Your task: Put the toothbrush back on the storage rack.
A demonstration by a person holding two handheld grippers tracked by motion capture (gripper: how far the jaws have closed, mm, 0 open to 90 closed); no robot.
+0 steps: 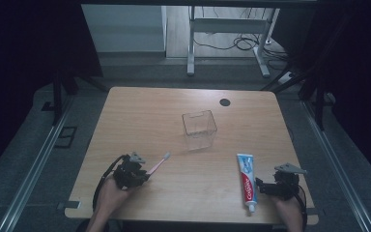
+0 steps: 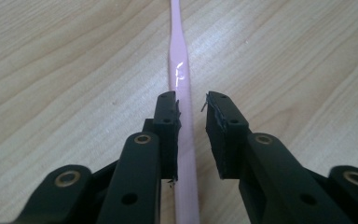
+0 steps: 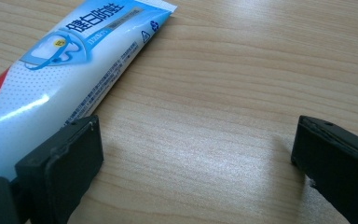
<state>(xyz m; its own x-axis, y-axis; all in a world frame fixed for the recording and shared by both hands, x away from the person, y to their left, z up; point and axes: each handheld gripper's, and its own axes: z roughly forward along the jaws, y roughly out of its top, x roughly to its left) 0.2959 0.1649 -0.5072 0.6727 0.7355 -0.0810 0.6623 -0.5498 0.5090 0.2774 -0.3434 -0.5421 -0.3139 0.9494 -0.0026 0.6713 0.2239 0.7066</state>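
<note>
Straddling the slim pink plastic toothbrush (image 2: 182, 93) on the wooden desk (image 1: 140, 111), the left tool (image 2: 192, 112) is narrowly parted; the right tool (image 3: 193, 154) is held wide open beside the blue-and-white toothpaste tube (image 3: 70, 70).

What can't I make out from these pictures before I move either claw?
- Toothbrush: in the left gripper view its head is cut off by the top edge, and whether the left claw touches the handle cannot be told.
- Toothpaste tube: in the right gripper view its cap end is cut off by the left edge and hidden behind a jaw of the right claw.
- Clear container: too small in the high view to tell whether it holds anything.
</note>
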